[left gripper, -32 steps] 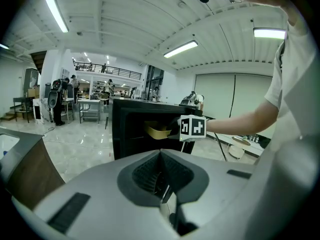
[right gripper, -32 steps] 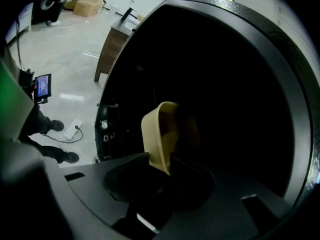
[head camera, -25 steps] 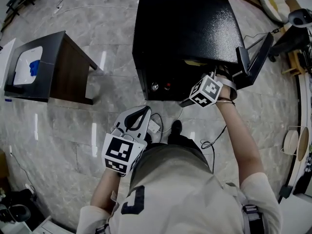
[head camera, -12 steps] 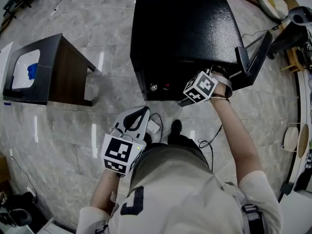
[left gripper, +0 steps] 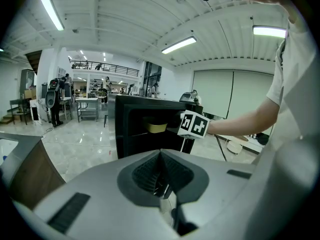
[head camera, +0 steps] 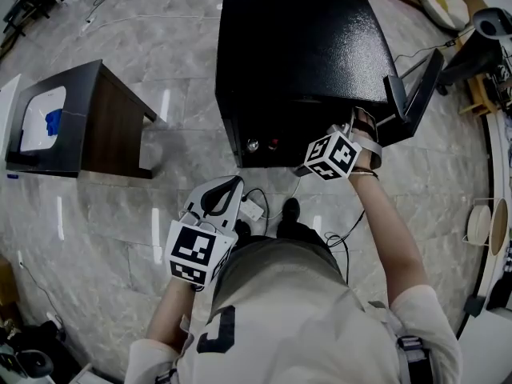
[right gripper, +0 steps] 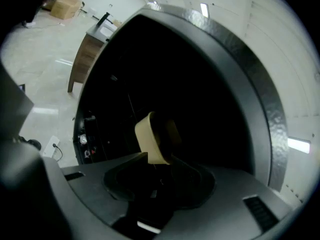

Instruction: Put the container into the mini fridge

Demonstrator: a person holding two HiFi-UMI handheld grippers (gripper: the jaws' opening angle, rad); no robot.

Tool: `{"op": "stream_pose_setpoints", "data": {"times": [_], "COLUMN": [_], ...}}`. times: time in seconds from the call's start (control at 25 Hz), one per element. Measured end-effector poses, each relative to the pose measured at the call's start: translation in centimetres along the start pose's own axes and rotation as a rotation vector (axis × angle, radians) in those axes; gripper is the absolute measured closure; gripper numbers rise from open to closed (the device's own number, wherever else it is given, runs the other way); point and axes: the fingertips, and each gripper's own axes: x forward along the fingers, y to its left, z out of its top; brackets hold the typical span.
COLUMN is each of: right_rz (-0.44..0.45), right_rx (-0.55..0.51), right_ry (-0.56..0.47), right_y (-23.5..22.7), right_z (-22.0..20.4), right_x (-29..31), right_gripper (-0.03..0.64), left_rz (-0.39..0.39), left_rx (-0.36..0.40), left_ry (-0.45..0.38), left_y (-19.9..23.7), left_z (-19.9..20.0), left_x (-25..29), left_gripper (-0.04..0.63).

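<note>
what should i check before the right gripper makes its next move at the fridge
1. Door of the mini fridge open: ok.
2. Container inside the mini fridge: ok.
3. Right gripper closed on the container's edge: ok, as far as the dark view shows.
4. Container set down flat inside: cannot tell.
5. Left gripper shut, empty and clear of the door: ok.
</note>
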Motion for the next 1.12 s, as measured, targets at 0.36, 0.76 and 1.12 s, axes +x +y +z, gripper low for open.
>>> {"op": "stream_pose_setpoints", "data": {"times": [0.36,0.76,1.12], "right_rz": [0.132,0.161,0.160], "right_rx": [0.024,0.040,0.055], "right_ry": [0.010,0.075,0.070], "right_y": [4.6,4.5,4.0], "right_z": [1.2,0.4,0.5], "right_x": [0.4,3.8,5.2], "right_gripper": [0.482,0.462,0.460], "left_rz": [-0.016,0.031,0.054], "left_rx": [0.020,0.001,-0.006], "left_ry": [-0.006,0.012,0.014], "left_y": [-0.4,0.1,0.3], "left_z": [0.4,-0.4,-0.4], "left_x": [-0.1,-1.0,-1.1], "left_gripper": [0.537,0.538,0.537]}}
